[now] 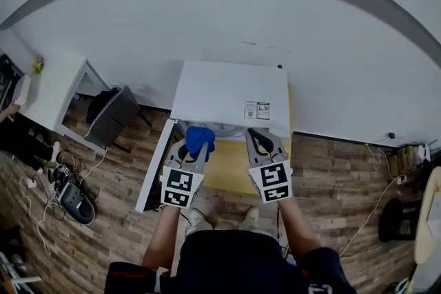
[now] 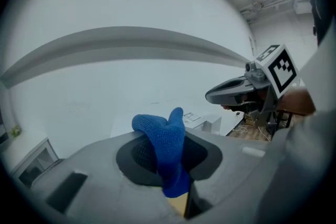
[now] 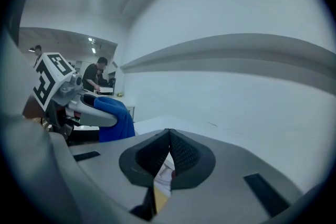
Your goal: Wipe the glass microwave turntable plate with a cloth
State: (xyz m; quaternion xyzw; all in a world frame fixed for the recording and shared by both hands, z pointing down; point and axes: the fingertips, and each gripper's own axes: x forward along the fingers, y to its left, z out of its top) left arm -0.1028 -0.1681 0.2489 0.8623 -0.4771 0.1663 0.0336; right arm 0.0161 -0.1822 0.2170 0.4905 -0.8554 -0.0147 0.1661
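Between the jaws of the left gripper (image 2: 167, 137) sits the blue cloth (image 2: 166, 150), pinched tight.

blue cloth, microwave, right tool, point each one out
blue cloth (image 2: 164, 139): left gripper view, on the knit fold sticking up.
microwave (image 1: 231, 89): head view, on its white top panel.
right tool (image 3: 169, 136): right gripper view, where its closed tips meet.

A white microwave (image 1: 231, 96) sits on a yellow table (image 1: 231, 175) standing on the wood-plank floor (image 1: 331, 169)
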